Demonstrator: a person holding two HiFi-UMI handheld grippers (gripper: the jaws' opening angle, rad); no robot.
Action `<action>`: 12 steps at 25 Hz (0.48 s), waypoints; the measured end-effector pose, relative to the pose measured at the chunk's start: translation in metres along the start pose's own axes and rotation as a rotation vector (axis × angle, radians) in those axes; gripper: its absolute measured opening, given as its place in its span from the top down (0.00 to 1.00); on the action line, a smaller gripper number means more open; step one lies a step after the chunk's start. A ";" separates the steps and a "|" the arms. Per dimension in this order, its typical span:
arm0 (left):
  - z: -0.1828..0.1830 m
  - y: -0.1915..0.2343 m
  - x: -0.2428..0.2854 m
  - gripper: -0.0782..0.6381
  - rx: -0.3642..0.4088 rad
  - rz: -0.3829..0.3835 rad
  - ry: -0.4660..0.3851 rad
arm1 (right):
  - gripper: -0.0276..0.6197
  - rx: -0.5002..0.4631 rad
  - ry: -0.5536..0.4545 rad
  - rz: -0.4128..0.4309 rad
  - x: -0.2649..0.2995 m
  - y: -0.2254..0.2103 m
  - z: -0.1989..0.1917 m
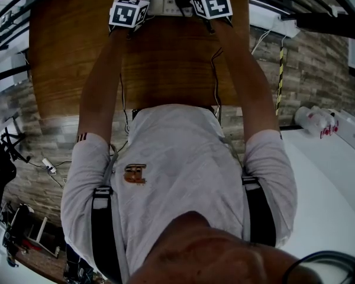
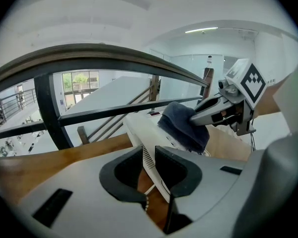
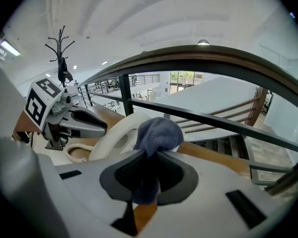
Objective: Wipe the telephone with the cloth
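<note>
Clamping L gripper (image 2: 149, 163) on telephone (image 2: 139, 125) edge. Pinching dark cloth (image 3: 159, 133) w/ R gripper (image 3: 148, 173), pressing it onto telephone atop desk (image 1: 165, 70).

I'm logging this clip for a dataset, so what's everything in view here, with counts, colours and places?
telephone: one, white, on the table at its far edge
cloth: one, dark blue, bunched on top of the telephone
table: one, brown wood, in front of the person
railing: one, dark, beyond the table
coat rack: one, black, far background
containers: several, white, on the white surface at right
shirt: one, white, worn by the person
left gripper: one, grey, jaws closed on the telephone's edge
right gripper: one, grey, jaws closed on the cloth
</note>
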State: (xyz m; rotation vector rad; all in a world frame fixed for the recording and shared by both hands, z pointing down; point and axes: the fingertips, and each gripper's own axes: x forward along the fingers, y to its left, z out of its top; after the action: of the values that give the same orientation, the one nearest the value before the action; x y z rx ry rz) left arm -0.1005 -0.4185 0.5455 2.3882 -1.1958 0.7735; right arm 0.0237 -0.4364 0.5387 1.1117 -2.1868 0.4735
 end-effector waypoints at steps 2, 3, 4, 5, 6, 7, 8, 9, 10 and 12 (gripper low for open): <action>0.000 0.000 0.001 0.79 0.002 0.000 0.000 | 0.85 0.009 -0.001 -0.021 -0.009 -0.009 -0.006; 0.000 0.000 0.001 0.79 0.002 -0.001 0.000 | 0.85 0.010 -0.006 -0.027 -0.013 -0.011 -0.008; 0.000 0.000 0.002 0.79 0.001 -0.001 -0.001 | 0.85 0.012 -0.015 -0.030 -0.018 -0.011 -0.008; 0.000 0.000 0.002 0.79 -0.001 -0.001 -0.002 | 0.85 0.013 -0.027 -0.031 -0.023 -0.010 -0.007; 0.000 0.000 0.002 0.79 -0.001 -0.001 -0.002 | 0.85 0.014 -0.042 -0.030 -0.027 -0.008 -0.006; 0.000 -0.001 0.002 0.79 -0.001 -0.001 -0.002 | 0.85 0.016 -0.059 -0.025 -0.031 -0.003 -0.004; 0.000 -0.001 0.001 0.79 0.000 -0.003 -0.002 | 0.85 0.018 -0.076 -0.016 -0.034 0.003 -0.002; 0.000 -0.001 0.001 0.79 0.001 -0.005 -0.002 | 0.85 0.019 -0.092 -0.004 -0.037 0.011 0.001; 0.000 -0.002 0.001 0.79 0.002 -0.007 -0.002 | 0.85 0.020 -0.106 0.010 -0.039 0.020 0.004; 0.000 -0.003 0.001 0.79 0.003 -0.008 -0.003 | 0.85 0.026 -0.129 0.049 -0.041 0.040 0.010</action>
State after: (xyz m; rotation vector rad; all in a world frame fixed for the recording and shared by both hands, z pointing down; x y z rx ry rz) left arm -0.0976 -0.4176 0.5461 2.3958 -1.1861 0.7699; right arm 0.0056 -0.3947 0.5026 1.1334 -2.3301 0.4644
